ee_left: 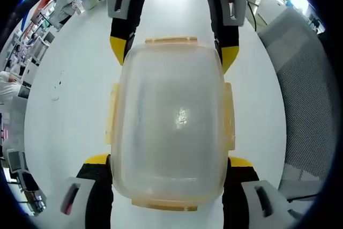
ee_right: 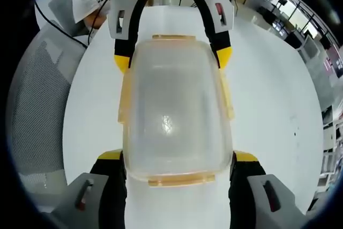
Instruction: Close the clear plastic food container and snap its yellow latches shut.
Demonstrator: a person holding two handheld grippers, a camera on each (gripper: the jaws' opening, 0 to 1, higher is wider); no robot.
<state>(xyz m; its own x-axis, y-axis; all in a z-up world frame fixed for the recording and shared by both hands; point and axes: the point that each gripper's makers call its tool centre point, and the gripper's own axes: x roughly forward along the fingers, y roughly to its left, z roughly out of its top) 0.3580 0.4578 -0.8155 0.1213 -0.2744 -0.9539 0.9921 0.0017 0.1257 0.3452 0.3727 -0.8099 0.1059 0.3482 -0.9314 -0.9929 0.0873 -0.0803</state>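
Clear plastic food container point(ee_left: 171, 127) sits on the white table point(ee_left: 69, 105) with its lid on, lying between the two grippers, which face each other from its opposite short ends. Nothing can be made out inside it through the frosted lid. Its yellow latches point(ee_left: 170, 40) run along all four edges; the side ones look flared slightly away from the container wall, though whether any is snapped down is hard to tell.

In the left gripper view, the left gripper point(ee_left: 170, 186) has its jaws spread wide, one yellow-tipped jaw at each near corner of the container, and the right gripper point(ee_left: 174, 52) straddles the far end likewise. In the right gripper view, the right gripper point(ee_right: 179, 178) stands open around the near end of the container point(ee_right: 174, 116), just beside its end latch point(ee_right: 181, 179).

A grey mesh chair point(ee_right: 37, 116) stands beside the table, well apart from the container.
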